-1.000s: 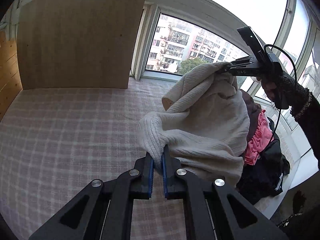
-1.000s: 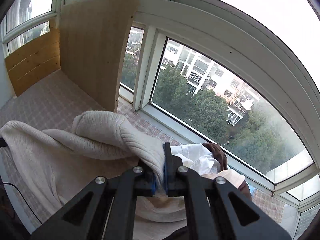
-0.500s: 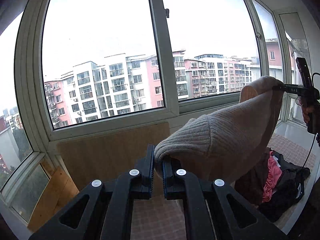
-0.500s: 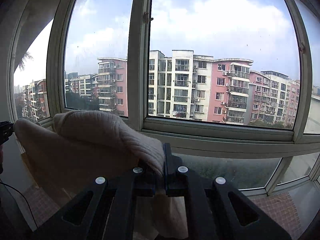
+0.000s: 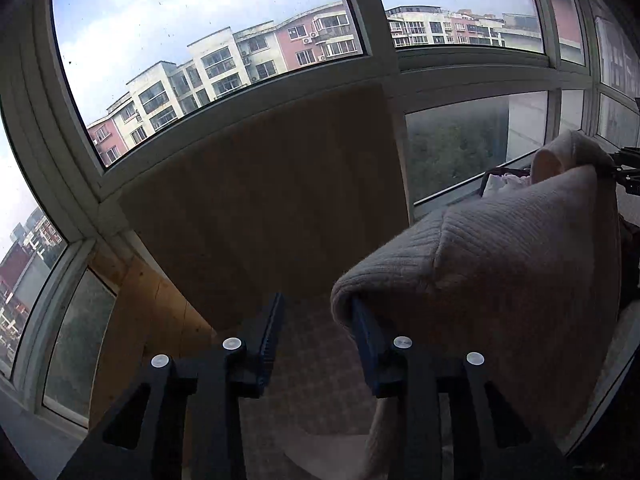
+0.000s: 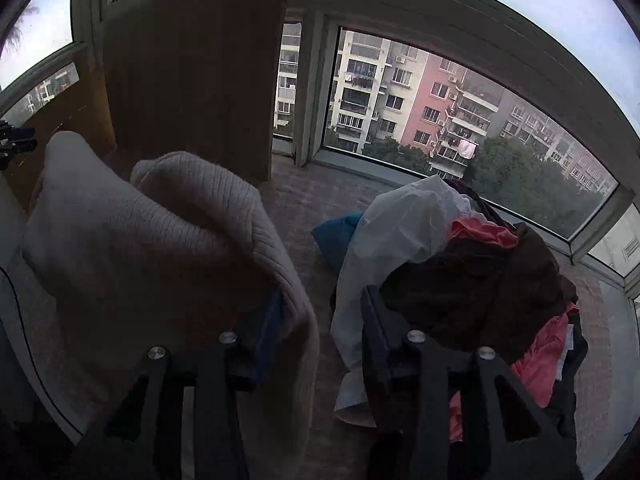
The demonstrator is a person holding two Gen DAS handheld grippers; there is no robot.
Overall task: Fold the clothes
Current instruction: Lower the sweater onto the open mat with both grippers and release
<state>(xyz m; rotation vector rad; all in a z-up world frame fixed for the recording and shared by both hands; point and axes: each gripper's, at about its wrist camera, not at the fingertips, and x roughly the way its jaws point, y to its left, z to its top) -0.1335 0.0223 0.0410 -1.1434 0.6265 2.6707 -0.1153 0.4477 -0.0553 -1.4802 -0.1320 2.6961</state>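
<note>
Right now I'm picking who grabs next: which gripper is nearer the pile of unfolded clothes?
Right. The right gripper hangs just beside the clothes pile; the left gripper is across the cream sweater, farther off.

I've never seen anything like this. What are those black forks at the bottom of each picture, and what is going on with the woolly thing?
There is no robot here. A person holds a pair of hand-held tongs in each hand, and a small wide-angle camera on each pair looks forward along its two fingers, so each picture bends at the edges.

One picture comes from the left tongs, the other from the right tongs. Both are opening now: the cream knitted sweater hangs over one finger of each pair and is not pinched between them.

Below lies a checked cloth surface by big windows. On it, to the right, sits a pile of unfolded clothes: white, dark brown and pink pieces, with something blue at its edge.
</note>
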